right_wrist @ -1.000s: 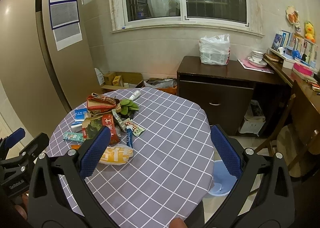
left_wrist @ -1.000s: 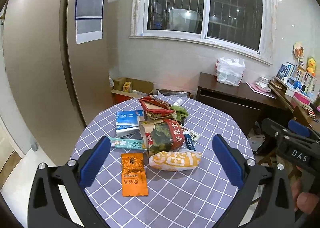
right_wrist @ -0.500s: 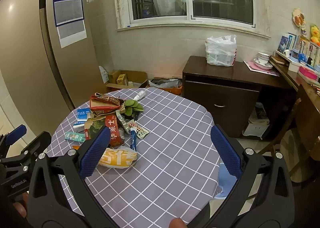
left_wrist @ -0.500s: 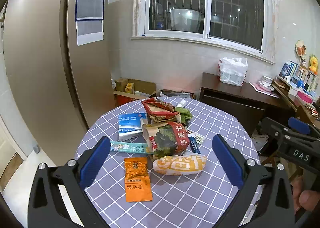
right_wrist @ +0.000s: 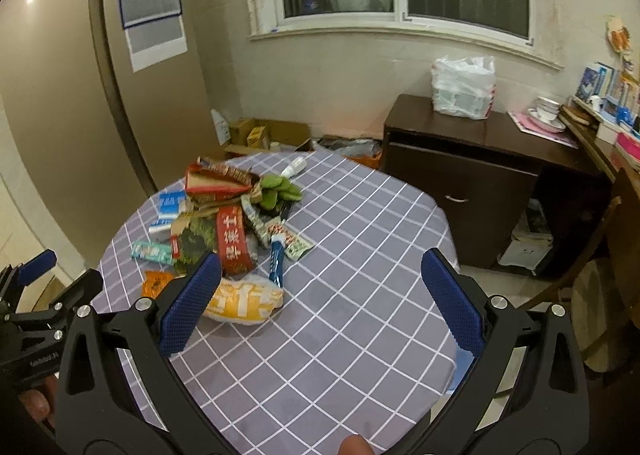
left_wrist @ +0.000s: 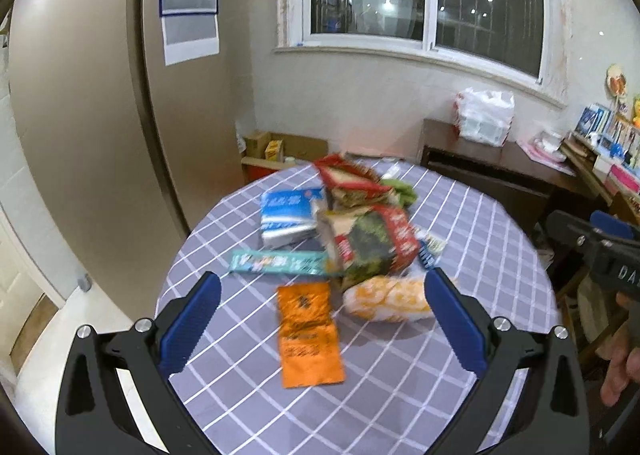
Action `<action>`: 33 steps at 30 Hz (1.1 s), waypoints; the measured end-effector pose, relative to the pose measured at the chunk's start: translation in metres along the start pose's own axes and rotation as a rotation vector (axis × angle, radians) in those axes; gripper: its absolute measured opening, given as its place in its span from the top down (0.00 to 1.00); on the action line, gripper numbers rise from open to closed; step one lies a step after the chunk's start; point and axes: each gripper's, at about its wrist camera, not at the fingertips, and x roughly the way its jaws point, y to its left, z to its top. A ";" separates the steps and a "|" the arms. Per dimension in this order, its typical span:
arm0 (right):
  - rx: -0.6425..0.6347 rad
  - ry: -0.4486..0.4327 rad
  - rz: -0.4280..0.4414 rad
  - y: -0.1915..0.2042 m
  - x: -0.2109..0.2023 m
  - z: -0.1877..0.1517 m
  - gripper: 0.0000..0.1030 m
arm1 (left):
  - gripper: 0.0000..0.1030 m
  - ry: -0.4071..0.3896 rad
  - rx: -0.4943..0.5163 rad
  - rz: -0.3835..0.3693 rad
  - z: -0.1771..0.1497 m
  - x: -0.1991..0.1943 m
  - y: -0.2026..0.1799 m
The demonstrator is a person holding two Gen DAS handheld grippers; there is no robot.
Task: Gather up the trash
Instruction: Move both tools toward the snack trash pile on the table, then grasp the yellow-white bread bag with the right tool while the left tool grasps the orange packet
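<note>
Both grippers hover above the near edge of the round worktop (right_wrist: 360, 255), apart from everything on it, and nothing is collected yet. The left gripper (left_wrist: 322, 319) has its jaws spread wide and empty; they frame the orange packet (left_wrist: 309, 331), which lies flat and alone at the near side of the pile, so it looks like the easiest first pick. The right gripper (right_wrist: 320, 301) is also spread and empty, aimed more at bare cloth, with its left jaw in front of the yellow bag (right_wrist: 244, 301).

The trash sits in one loose heap on the left half of the worktop: the yellow bag nearest, a red-green bag (left_wrist: 368, 247) behind it, a teal box (left_wrist: 280, 263) lying flat to the left, a blue-white pack (left_wrist: 288, 211) further back, a blue tube (right_wrist: 277, 263) beside the yellow bag, and a red box (right_wrist: 218, 181) with green bits (right_wrist: 280, 189) at the far end. The left view is blurred, probably from motion, so labels cannot be read. No bin shows clearly; the blue thing (right_wrist: 462, 359) past the right edge may be one.
</note>
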 end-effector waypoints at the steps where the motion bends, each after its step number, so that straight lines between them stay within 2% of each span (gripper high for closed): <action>1: -0.010 0.017 0.002 0.000 0.006 -0.004 0.05 | 0.04 0.010 0.002 0.005 -0.004 0.003 0.003; 4: -0.041 0.078 0.033 0.002 0.024 -0.017 0.05 | 0.04 0.082 0.006 0.025 -0.025 0.019 0.017; 10: -0.162 0.199 0.117 0.024 0.062 -0.043 0.05 | 0.04 0.227 0.000 0.019 -0.057 0.055 0.036; 17: -0.392 0.249 0.252 0.082 0.099 -0.044 0.05 | 0.04 0.272 -0.004 0.014 -0.063 0.076 0.042; 21: -0.534 0.270 0.250 0.110 0.129 -0.047 0.05 | 0.04 0.291 -0.032 0.003 -0.060 0.083 0.046; 23: -0.590 0.288 0.226 0.117 0.144 -0.051 0.13 | 0.04 0.300 -0.049 -0.008 -0.057 0.087 0.046; 24: -0.613 0.307 0.224 0.118 0.149 -0.055 0.22 | 0.04 0.307 -0.054 -0.013 -0.056 0.090 0.045; 25: -0.602 0.303 0.251 0.116 0.148 -0.054 0.36 | 0.04 0.311 -0.054 -0.019 -0.054 0.094 0.043; 26: -0.574 0.318 0.279 0.112 0.148 -0.053 0.38 | 0.04 0.311 -0.051 -0.023 -0.051 0.096 0.041; 28: -0.552 0.315 0.278 0.104 0.142 -0.055 0.45 | 0.04 0.307 -0.039 -0.028 -0.047 0.101 0.035; 33: -0.414 0.289 0.321 0.071 0.114 -0.054 0.47 | 0.04 0.332 -0.012 -0.019 -0.037 0.126 0.022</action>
